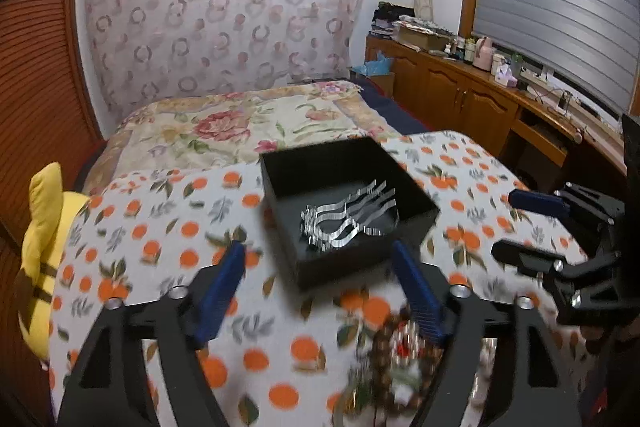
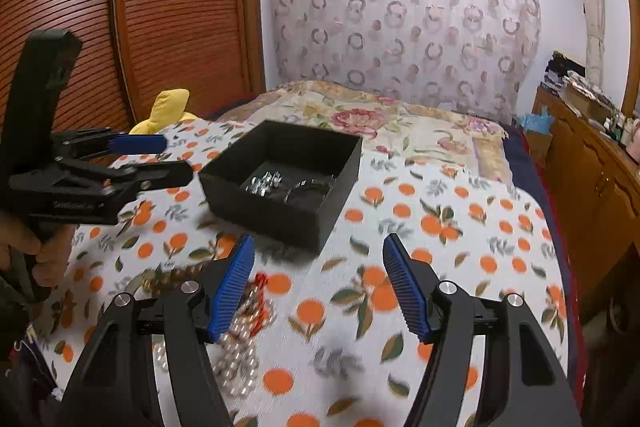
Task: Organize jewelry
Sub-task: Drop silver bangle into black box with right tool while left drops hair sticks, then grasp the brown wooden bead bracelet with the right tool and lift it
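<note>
Black card makes up the open box [image 1: 348,203], which sits on the orange-print cloth [image 1: 168,227] of the desk just ahead of the left gripper [image 1: 320,291], between and beyond its blue fingers [image 1: 222,291]. Inside it lies a clear wavy-armed holder [image 1: 348,223] with nothing visibly hung on it. The left fingers stand spread wide with nothing between them; the right gripper [image 2: 318,287] is likewise released and empty.

The loose jewelry is not in the box yet. A blurred heap of beads and metal [image 1: 396,351] lies on the cloth under and just behind the left gripper's right-hand finger; in the right wrist view the same pile, a pearl strand [image 2: 236,351] with a red piece and some darker beads, lies beside and below that gripper's left-hand finger, touching its outline in the picture, though real contact cannot be told.

As a judgement: this is the gap between pieces, both grippers free, the pile still to be worked through. The next move calls for one gripper to drop back and down toward the heap, single out one strand rather than the tangle, close on it and carry it forward over the box wall. Pearls are slippery and strands may snag each other, so a lifted piece could drag its neighbours.
</note>
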### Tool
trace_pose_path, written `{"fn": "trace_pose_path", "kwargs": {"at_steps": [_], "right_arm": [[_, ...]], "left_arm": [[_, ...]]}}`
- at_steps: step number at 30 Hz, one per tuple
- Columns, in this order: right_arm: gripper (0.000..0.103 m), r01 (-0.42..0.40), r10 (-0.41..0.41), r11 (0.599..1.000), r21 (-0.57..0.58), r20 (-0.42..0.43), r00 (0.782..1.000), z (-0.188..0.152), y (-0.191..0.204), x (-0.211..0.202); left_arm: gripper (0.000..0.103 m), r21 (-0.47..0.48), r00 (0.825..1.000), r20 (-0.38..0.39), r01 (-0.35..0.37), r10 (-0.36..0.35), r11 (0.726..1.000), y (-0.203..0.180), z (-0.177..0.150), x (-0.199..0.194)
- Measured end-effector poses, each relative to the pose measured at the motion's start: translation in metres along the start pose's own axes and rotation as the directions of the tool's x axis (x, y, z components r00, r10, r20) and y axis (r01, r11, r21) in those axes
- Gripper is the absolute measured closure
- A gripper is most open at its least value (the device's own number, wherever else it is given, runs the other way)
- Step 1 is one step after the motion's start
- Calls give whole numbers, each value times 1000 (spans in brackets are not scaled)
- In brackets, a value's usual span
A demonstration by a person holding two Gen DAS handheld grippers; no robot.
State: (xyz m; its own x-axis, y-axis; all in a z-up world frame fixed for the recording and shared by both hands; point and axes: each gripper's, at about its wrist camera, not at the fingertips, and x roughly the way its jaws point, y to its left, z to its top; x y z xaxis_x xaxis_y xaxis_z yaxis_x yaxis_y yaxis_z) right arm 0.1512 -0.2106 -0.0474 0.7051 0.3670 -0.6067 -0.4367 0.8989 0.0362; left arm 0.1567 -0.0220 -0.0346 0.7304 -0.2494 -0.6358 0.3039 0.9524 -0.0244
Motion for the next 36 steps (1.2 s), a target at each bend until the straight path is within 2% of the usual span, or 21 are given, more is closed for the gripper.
{"fn": "trace_pose_path", "kwargs": {"at_steps": [3, 8, 16, 24, 29, 33, 35, 36], "right_arm": [[34, -10, 10, 1000, 4, -9, 1000, -10, 6, -5], [41, -35, 35, 999, 5, -25, 999, -20, 17, -7], [67, -98, 98, 995, 9, -65, 993, -24, 34, 8], [70, -127, 131, 991, 43, -121, 984, -20, 40, 38], [70, -119, 126, 992, 50, -177, 976, -22, 44, 54], [70, -130, 138, 990, 56, -187, 973, -21, 44, 59], [73, -129, 134, 991, 38, -194, 972, -20, 47, 59], [80, -127, 130, 992, 28, -194, 972, -19, 49, 59]], "left_arm": [[15, 8, 1000, -7, -11, 11, 1000, 0, -17, -10], [13, 12, 999, -24, -23, 23, 1000, 3, -43, -22], [13, 6, 998, -52, -47, 47, 999, 9, -74, -31], [13, -7, 991, -128, -46, 45, 999, 21, -90, -25], [13, -11, 990, -134, -42, 40, 999, 24, -90, -25], [13, 5, 989, -146, -35, 35, 999, 20, -91, -23], [13, 9, 988, -154, -29, 30, 1000, 18, -92, -22], [13, 11, 987, -159, -26, 28, 1000, 17, -92, -20]]}}
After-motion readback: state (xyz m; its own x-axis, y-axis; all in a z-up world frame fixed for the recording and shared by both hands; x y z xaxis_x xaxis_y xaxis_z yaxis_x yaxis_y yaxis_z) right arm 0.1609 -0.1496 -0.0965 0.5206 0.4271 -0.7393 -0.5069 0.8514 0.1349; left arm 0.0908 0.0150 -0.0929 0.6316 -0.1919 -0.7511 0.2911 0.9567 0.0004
